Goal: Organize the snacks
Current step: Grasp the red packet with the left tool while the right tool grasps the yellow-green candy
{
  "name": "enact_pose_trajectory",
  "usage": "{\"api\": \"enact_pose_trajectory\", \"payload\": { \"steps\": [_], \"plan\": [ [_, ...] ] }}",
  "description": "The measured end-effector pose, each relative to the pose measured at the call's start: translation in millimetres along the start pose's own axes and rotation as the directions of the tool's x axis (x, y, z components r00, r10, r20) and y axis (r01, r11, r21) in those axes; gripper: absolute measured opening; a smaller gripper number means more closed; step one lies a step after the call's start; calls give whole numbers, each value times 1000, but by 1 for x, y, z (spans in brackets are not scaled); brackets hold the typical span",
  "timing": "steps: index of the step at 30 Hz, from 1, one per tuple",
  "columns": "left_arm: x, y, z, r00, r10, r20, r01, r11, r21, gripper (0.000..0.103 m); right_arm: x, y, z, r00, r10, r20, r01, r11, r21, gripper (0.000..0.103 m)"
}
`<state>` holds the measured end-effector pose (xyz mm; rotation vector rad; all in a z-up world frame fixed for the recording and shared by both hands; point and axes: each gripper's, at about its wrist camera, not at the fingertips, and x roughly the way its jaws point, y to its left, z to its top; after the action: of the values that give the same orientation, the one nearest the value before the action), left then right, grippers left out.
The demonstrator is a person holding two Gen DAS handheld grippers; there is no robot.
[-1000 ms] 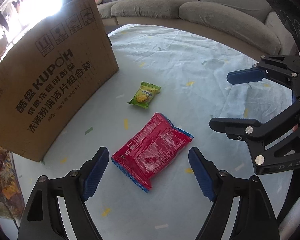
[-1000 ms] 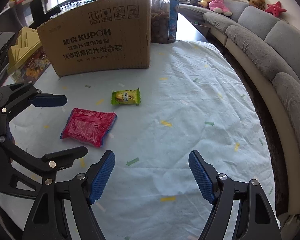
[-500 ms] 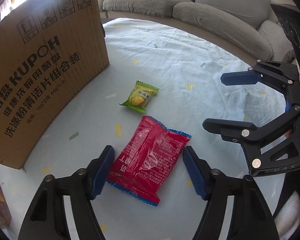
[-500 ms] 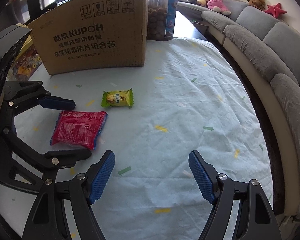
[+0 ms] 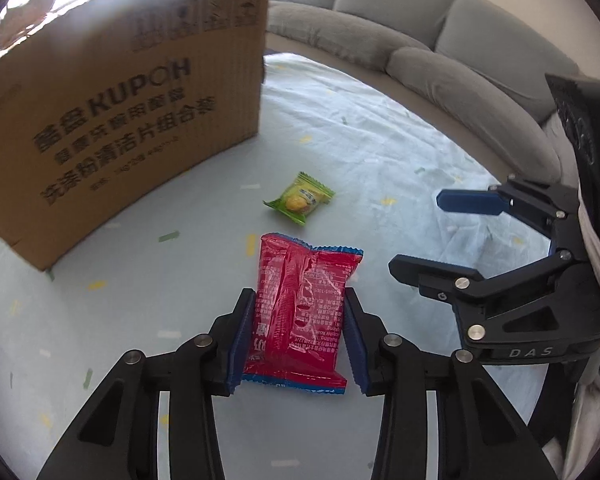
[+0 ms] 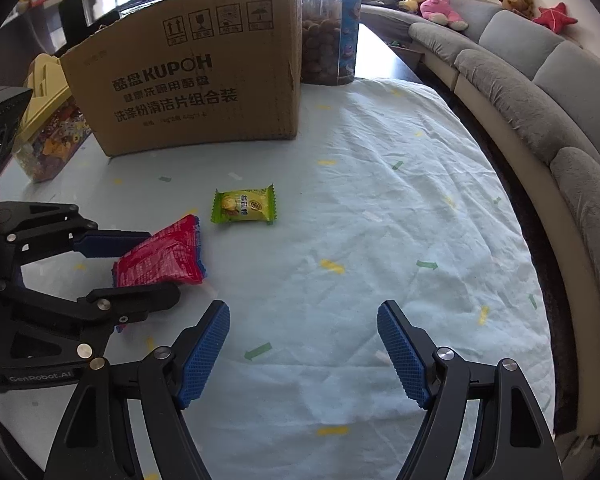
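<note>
My left gripper (image 5: pixel 298 342) is shut on the red snack packet (image 5: pixel 302 312), its blue pads pressing both long sides; the packet tilts up off the cloth in the right wrist view (image 6: pixel 162 258). A small green candy packet (image 5: pixel 300 203) lies flat on the cloth just beyond it, also in the right wrist view (image 6: pixel 244 206). My right gripper (image 6: pixel 302 354) is open and empty above the cloth, to the right of the left gripper (image 6: pixel 140 268); it shows in the left wrist view (image 5: pixel 428 236).
A large KUPOH cardboard box (image 6: pixel 192 84) stands at the back of the pale blue cloth-covered table (image 6: pixel 380 208). A clear snack jar (image 6: pixel 328 36) stands behind it and a snack container (image 6: pixel 48 136) at its left. A grey sofa (image 6: pixel 540 92) curves along the right.
My left gripper has moved forward over the red packet and closed on its sides, lifting one edge. The right gripper has stayed open with little movement.
</note>
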<state>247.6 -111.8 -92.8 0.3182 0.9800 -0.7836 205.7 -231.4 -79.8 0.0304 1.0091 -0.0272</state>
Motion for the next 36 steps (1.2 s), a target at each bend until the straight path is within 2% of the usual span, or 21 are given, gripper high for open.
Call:
{"api": "enact_pose_trajectory", "payload": {
  "steps": [4, 9, 15, 21, 26, 32, 35, 36],
  "plan": [
    [-13, 1, 1, 998, 51, 49, -48, 996, -69, 41, 0, 1, 4, 1000, 18, 12, -18, 1000, 0, 77],
    [-25, 8, 0, 981, 179, 78, -165, 974, -153, 42, 0, 5, 18, 998, 47, 49, -47, 999, -9, 77],
    [-32, 31, -2, 972, 216, 91, -183, 944, -276, 42, 11, 16, 40, 995, 63, 71, -60, 997, -49, 77],
    [-29, 46, 0, 966, 240, 94, -194, 918, -347, 42, 29, 28, 56, 997, 55, 57, -50, 995, -87, 75],
    [-25, 54, 2, 966, 241, 94, -187, 902, -389, 42, 41, 34, 62, 998, 53, 34, -49, 994, -93, 66],
    [-20, 57, 4, 967, 238, 92, -182, 896, -405, 42, 47, 31, 62, 998, 63, 16, -61, 994, -86, 56],
    [-18, 58, 5, 967, 237, 91, -180, 893, -413, 42, 51, 29, 60, 997, 71, 5, -71, 994, -83, 44],
    [-18, 58, 5, 967, 238, 91, -180, 892, -415, 42, 51, 30, 59, 998, 67, 11, -66, 994, -85, 43]
  ]
}}
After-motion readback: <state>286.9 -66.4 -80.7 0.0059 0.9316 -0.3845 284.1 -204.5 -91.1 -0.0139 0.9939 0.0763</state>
